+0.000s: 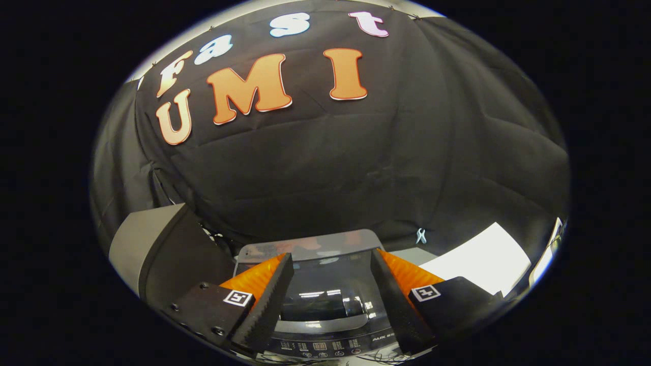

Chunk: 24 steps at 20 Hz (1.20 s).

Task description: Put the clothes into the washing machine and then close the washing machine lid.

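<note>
The washing machine (325, 325) sits just ahead of and below my fingers, seen from above. Its glossy dark lid (320, 295) lies flat and closed over the tub, reflecting ceiling lights, with a control panel (325, 347) along its near edge. My gripper (331, 262) hovers above the lid, open, with nothing between the fingers. No clothes can be seen on or around the machine.
A grey box-like cabinet (147, 244) stands left of the machine. A white flat surface (483, 262) lies to the right. The black cloth wall rises right behind the machine, with a small white clip (420, 235) on it.
</note>
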Available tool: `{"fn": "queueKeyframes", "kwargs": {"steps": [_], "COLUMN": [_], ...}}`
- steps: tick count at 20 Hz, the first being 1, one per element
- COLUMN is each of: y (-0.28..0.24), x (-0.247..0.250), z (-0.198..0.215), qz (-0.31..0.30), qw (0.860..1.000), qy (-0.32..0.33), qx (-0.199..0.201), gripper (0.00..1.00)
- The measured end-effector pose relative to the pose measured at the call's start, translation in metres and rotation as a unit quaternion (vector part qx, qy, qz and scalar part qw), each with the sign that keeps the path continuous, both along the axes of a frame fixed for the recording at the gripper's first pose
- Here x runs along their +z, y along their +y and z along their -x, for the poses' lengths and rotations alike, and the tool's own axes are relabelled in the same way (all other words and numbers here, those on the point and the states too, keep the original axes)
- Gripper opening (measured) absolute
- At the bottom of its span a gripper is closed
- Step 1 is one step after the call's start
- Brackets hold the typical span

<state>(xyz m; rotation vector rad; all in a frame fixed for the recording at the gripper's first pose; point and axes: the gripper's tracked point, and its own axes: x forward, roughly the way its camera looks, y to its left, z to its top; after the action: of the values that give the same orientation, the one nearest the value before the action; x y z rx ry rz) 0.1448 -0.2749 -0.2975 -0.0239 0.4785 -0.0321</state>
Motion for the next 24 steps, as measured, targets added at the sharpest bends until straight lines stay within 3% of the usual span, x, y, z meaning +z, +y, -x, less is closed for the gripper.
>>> {"fn": "queueKeyframes", "kwargs": {"steps": [13,24], "y": [-0.004,-0.018], "x": [0.146,0.255], "z": [-0.034,-0.028], "qz": [0.016,0.036], "qw": [0.992,0.978], "qy": [-0.12,-0.205], "qx": [0.014,0.006], "gripper": [0.98,0.98]}}
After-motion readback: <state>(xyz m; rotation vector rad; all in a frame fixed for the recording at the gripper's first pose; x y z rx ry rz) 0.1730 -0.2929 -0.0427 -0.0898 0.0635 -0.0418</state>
